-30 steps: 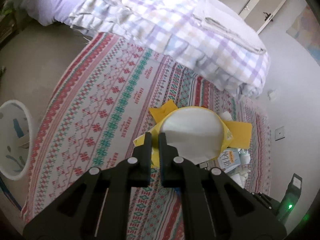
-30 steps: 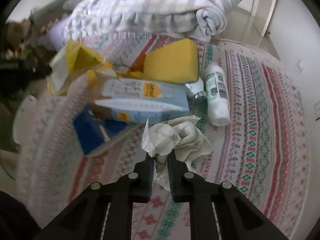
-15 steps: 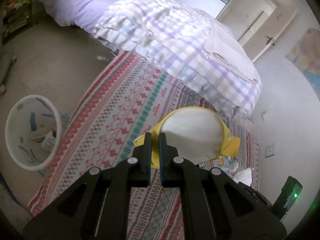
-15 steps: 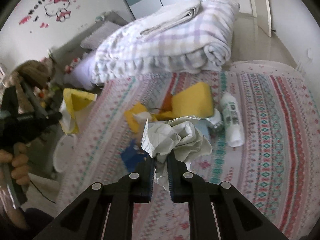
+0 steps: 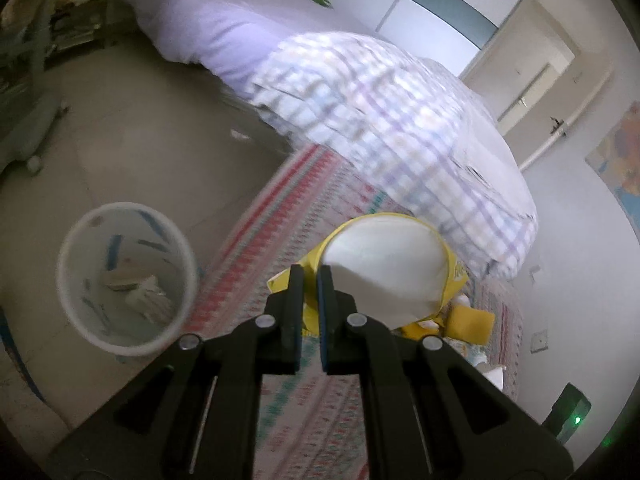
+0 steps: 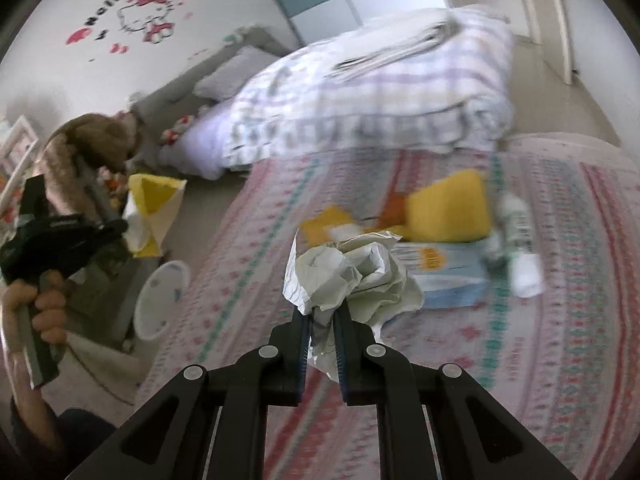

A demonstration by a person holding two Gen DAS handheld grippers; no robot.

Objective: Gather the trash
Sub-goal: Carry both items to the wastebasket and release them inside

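My left gripper (image 5: 310, 276) is shut on a yellow bag with a white inside (image 5: 384, 268) and holds it in the air over the patterned rug (image 5: 280, 248). The white waste bin (image 5: 124, 276) stands on the floor to its lower left, with some trash inside. My right gripper (image 6: 322, 316) is shut on a crumpled white paper ball (image 6: 352, 272), lifted above the rug. In the right wrist view the left gripper (image 6: 116, 226) with the yellow bag (image 6: 154, 208) shows at the left, above the bin (image 6: 160, 300).
More trash lies on the rug (image 6: 560, 240): a yellow packet (image 6: 452, 208), a light blue carton (image 6: 448, 272), a white bottle (image 6: 520, 240). A bed with a checked blanket (image 5: 380, 120) stands behind. A person's hand (image 6: 36, 304) holds the left gripper. A wall is at the right.
Both grippers have lifted and swung left with their loads. The waste bin has come nearer the middle of the left wrist view. The trash pile has fallen further back.
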